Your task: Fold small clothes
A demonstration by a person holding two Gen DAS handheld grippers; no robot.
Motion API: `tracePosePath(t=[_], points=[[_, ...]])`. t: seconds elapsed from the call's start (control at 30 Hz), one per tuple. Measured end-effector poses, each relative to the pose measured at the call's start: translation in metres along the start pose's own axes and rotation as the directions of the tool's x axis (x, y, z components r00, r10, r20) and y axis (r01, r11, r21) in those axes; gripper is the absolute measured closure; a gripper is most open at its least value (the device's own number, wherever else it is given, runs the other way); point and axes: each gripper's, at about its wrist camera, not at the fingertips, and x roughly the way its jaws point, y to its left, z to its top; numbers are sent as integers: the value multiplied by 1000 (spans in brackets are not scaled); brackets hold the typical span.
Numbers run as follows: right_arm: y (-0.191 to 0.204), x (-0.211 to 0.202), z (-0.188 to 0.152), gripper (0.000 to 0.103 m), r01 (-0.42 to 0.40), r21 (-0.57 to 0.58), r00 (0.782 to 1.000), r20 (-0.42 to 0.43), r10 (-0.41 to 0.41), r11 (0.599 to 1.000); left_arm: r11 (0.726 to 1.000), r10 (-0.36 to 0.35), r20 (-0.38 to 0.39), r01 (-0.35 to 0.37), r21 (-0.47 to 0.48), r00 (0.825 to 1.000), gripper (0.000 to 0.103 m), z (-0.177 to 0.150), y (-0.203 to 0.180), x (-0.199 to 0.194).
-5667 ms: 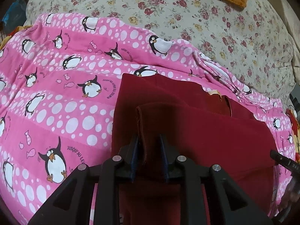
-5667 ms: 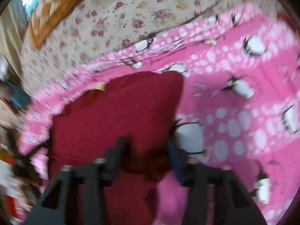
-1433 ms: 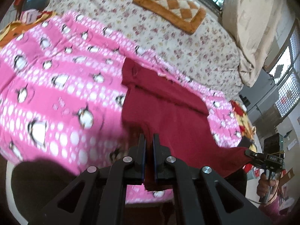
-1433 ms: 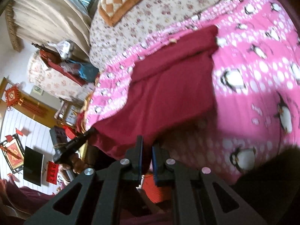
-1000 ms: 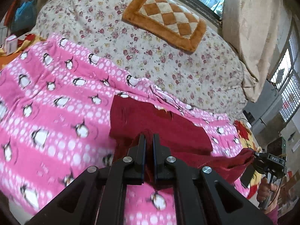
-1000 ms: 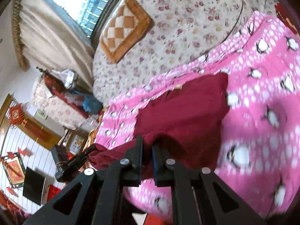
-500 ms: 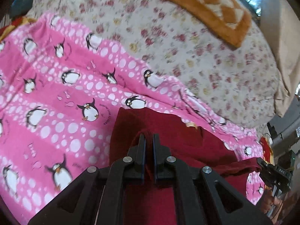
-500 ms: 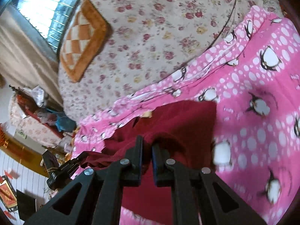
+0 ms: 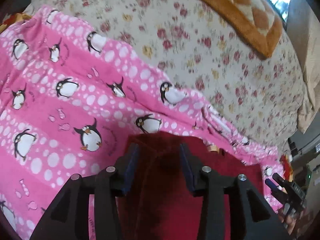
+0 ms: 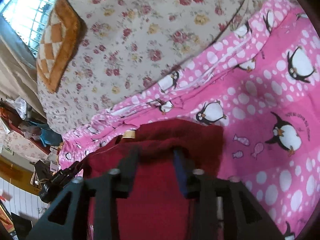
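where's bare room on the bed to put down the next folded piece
Free: the pink penguin blanket on the outer side of the red garment, and the floral bedspread up to the orange checked cushion. Crowded: beyond the bed's edge, cluttered.

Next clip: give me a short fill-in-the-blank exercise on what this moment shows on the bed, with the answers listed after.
1. The garment lying between the left gripper's parted jaws is dark ____.
2. The pink blanket under it is printed with ____.
3. Beyond the blanket, the bedspread carries a ____ pattern.
4. The right gripper's jaws have just been opening, and its pads are ____ the cloth.

Answers: red; penguins; floral; off
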Motion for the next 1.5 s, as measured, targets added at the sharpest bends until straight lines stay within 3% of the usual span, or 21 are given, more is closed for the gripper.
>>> tracePosePath(t=[0.1, 0.17, 0.27, 0.37, 0.5, 0.6, 0.67, 0.77, 0.93, 1.13, 1.17, 1.23, 1.3, 1.37, 1.43, 1.5], points=[[16, -16, -3, 41, -31, -72, 999, 38, 34, 997, 1000, 12, 1, -12, 10, 1000, 82, -2, -1, -8], [27, -8, -7, 41, -44, -123, 999, -5, 44, 991, 999, 32, 5, -32, 31, 999, 82, -8, -4, -9], [37, 20, -13, 43, 53, -204, 997, -47, -63, 978, 993, 103, -24, -101, 62, 994, 82, -18, -7, 6], [32, 50, -13, 51, 180, -250, 979, -45, -197, 951, 974, 210, -58, -204, 103, 976, 82, -29, -5, 29], [17, 87, -9, 55, 238, -270, 962, -68, -265, 933, 971, 225, -67, -218, 97, 972, 80, -37, 5, 40], [25, 93, -8, 55, 266, -313, 954, -49, -295, 912, 973, 217, -65, -211, 91, 974, 80, -37, 6, 36], [28, 89, -8, 55, 264, -311, 955, -50, -293, 913, 974, 213, -64, -207, 90, 975, 80, -37, 3, 30], [25, 63, -11, 54, 208, -247, 972, -55, -228, 946, 979, 186, -49, -181, 99, 981, 80, -36, -1, 17], [27, 24, -24, 43, 135, -207, 987, -59, -150, 969, 987, 129, -61, -122, 107, 990, 78, -25, -11, 19], [25, 5, -36, 43, 108, -211, 989, -72, -125, 972, 971, 182, -92, -164, 172, 979, 78, -9, -27, 52], [25, 4, -36, 43, 107, -213, 990, -71, -125, 971, 966, 191, -102, -169, 195, 976, 80, -8, -30, 57], [23, 5, -36, 43, 106, -213, 989, -77, -125, 971, 941, 234, -113, -196, 276, 966, 103, -8, -40, 66], [21, 8, -35, 43, 109, -212, 988, -81, -129, 971, 913, 282, -98, -236, 333, 954, 103, -10, -47, 70], [22, 13, -33, 43, 114, -212, 987, -87, -134, 971, 898, 290, -59, -251, 360, 955, 103, -10, -49, 65], [26, 19, -32, 43, 112, -213, 987, -91, -134, 971, 910, 278, -32, -252, 329, 960, 103, -4, -41, 58], [33, 28, -31, 43, 114, -229, 985, -99, -139, 967, 943, 253, -53, -235, 235, 966, 103, 4, -23, 56]])
